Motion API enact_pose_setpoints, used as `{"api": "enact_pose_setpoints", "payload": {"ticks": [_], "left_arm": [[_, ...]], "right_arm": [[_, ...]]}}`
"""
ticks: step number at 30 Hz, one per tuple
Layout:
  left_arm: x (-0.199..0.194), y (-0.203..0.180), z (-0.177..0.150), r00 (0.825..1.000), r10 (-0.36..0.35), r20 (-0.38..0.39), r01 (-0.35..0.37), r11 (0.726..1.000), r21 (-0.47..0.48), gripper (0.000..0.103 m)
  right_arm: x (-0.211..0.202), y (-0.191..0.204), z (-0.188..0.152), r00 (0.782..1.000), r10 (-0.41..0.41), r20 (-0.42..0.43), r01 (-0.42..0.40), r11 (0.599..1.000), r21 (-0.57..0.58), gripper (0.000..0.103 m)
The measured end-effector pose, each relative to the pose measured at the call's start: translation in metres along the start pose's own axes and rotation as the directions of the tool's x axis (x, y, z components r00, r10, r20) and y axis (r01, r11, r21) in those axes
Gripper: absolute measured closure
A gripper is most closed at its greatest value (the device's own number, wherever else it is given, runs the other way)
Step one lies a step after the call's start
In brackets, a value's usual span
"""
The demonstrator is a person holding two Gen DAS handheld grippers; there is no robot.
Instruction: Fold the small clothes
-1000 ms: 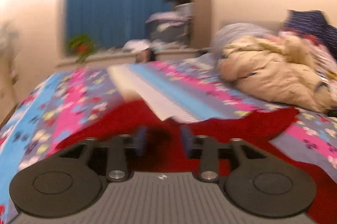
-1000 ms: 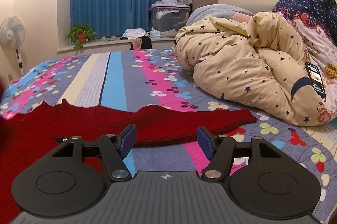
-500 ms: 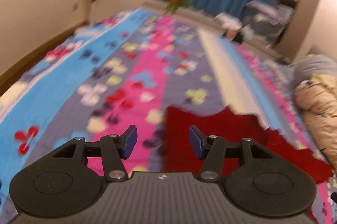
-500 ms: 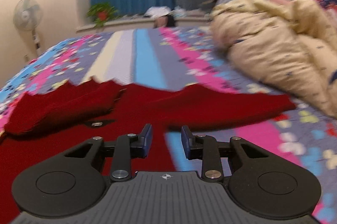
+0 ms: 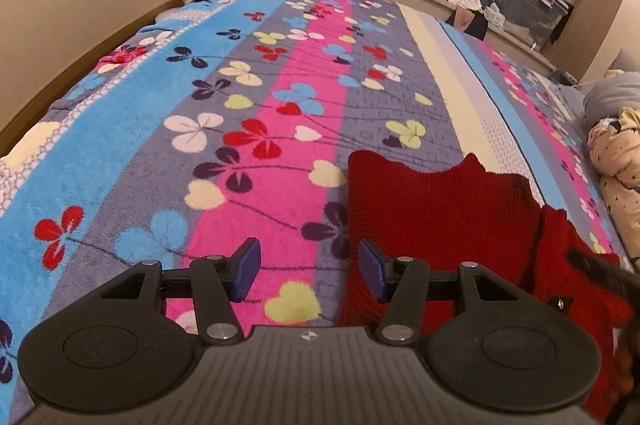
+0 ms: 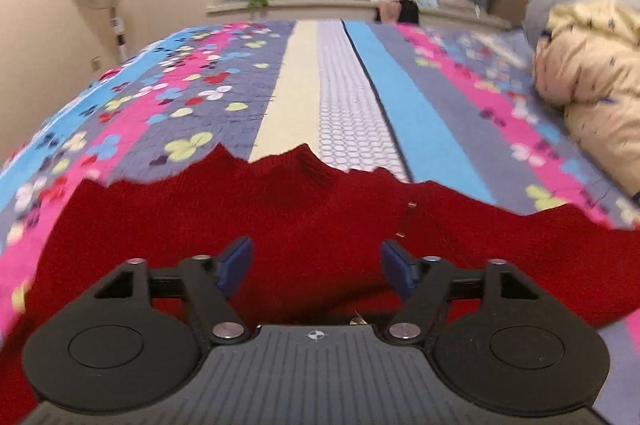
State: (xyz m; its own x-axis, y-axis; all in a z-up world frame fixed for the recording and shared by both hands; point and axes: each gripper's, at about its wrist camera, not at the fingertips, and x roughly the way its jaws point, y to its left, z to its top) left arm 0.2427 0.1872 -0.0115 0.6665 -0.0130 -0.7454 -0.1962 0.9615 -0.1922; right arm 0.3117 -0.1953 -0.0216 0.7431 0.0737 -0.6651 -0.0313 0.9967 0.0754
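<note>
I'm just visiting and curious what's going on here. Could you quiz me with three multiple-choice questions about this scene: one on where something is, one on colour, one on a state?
1. Where does the sweater lie?
A. on the floor
B. on the patterned bedspread
C. on the windowsill

2. What colour is the sweater?
A. green
B. white
C. red

3. What is the right hand-held gripper doing?
A. open, holding nothing
B. clamped on the sweater
C. holding a plant

Answers:
1 B: the sweater spreads over the bedspread.
2 C: its knit is dark red.
3 A: the right hand-held gripper has its jaws apart above the knit.
</note>
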Motion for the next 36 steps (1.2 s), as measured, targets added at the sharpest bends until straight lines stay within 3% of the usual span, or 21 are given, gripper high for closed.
{"api": "enact_pose_setpoints", "payload": {"ticks": [4,5,7,8,9,11,13,14,16,18,20,22,24,27,29,32,36], "left_arm": [[0.0,-0.001,0.001,1.0,-0.014,-0.002,0.014,1.0,0.011,0.043],[0.0,-0.002,0.001,1.0,-0.018,-0.002,0.018,1.0,0.015,0.043],[0.001,-0.003,0.001,1.0,-0.021,-0.004,0.021,0.999,0.026,0.043],[0.001,-0.004,0.0,1.0,-0.02,-0.007,0.02,0.999,0.032,0.043],[0.002,-0.004,0.0,1.0,-0.019,-0.01,0.019,0.999,0.037,0.043],[0.002,-0.006,0.0,1.0,-0.023,-0.009,0.024,0.999,0.041,0.043],[0.001,-0.01,-0.001,0.999,-0.034,-0.009,0.034,0.998,0.047,0.043],[0.002,-0.012,-0.002,0.999,-0.039,-0.008,0.04,0.998,0.053,0.043],[0.005,-0.021,-0.005,0.999,-0.05,-0.017,0.051,0.996,0.079,0.043],[0.009,-0.027,-0.011,0.998,-0.055,-0.035,0.058,0.993,0.102,0.043],[0.015,-0.033,-0.016,0.996,-0.061,-0.058,0.068,0.99,0.124,0.043],[0.022,-0.037,-0.022,0.995,-0.072,-0.069,0.081,0.986,0.143,0.043],[0.036,-0.039,-0.03,0.991,-0.078,-0.106,0.093,0.984,0.151,0.043],[0.062,-0.041,-0.045,0.983,-0.034,-0.182,0.065,0.984,0.166,0.039],[0.067,-0.044,-0.05,0.982,-0.006,-0.19,0.041,0.982,0.184,0.039],[0.062,-0.049,-0.048,0.985,0.004,-0.17,0.032,0.978,0.205,0.04],[0.061,-0.053,-0.049,0.987,0.012,-0.162,0.024,0.975,0.221,0.04]], "right_arm": [[0.05,0.014,0.02,0.987,-0.068,-0.147,0.078,0.995,0.061,0.029],[0.06,0.017,0.021,0.977,-0.107,-0.185,0.117,0.992,0.041,0.034],[0.064,0.022,0.023,0.967,-0.163,-0.197,0.165,0.986,-0.01,0.071],[0.06,0.023,0.025,0.971,-0.17,-0.171,0.169,0.985,-0.022,0.096],[0.05,0.021,0.029,0.978,-0.165,-0.124,0.165,0.986,-0.008,0.096],[0.015,0.006,0.036,0.988,-0.146,0.05,0.141,0.985,0.099,0.097],[-0.025,-0.018,0.028,0.964,-0.123,0.237,0.064,0.968,0.244,0.097],[-0.037,-0.028,0.019,0.948,-0.136,0.287,0.049,0.955,0.292,0.097],[-0.04,-0.05,-0.006,0.945,-0.211,0.25,0.106,0.921,0.374,0.096],[-0.015,-0.075,-0.036,0.974,-0.221,0.055,0.174,0.875,0.451,0.093],[0.005,-0.102,-0.064,0.98,-0.17,-0.103,0.199,0.825,0.528,0.097],[0.001,-0.118,-0.077,0.987,-0.151,-0.06,0.16,0.833,0.529,0.098],[-0.004,-0.128,-0.076,0.983,-0.173,-0.057,0.179,0.855,0.487,0.097],[-0.016,-0.159,-0.072,0.98,-0.19,-0.057,0.193,0.837,0.512,0.097],[-0.023,-0.183,-0.069,0.99,-0.141,-0.027,0.135,0.847,0.515,0.096],[-0.037,-0.215,-0.063,0.968,-0.251,-0.011,0.228,0.862,0.453,0.076],[-0.055,-0.285,-0.075,0.965,-0.262,0.019,0.212,0.821,0.531,0.061]]}}
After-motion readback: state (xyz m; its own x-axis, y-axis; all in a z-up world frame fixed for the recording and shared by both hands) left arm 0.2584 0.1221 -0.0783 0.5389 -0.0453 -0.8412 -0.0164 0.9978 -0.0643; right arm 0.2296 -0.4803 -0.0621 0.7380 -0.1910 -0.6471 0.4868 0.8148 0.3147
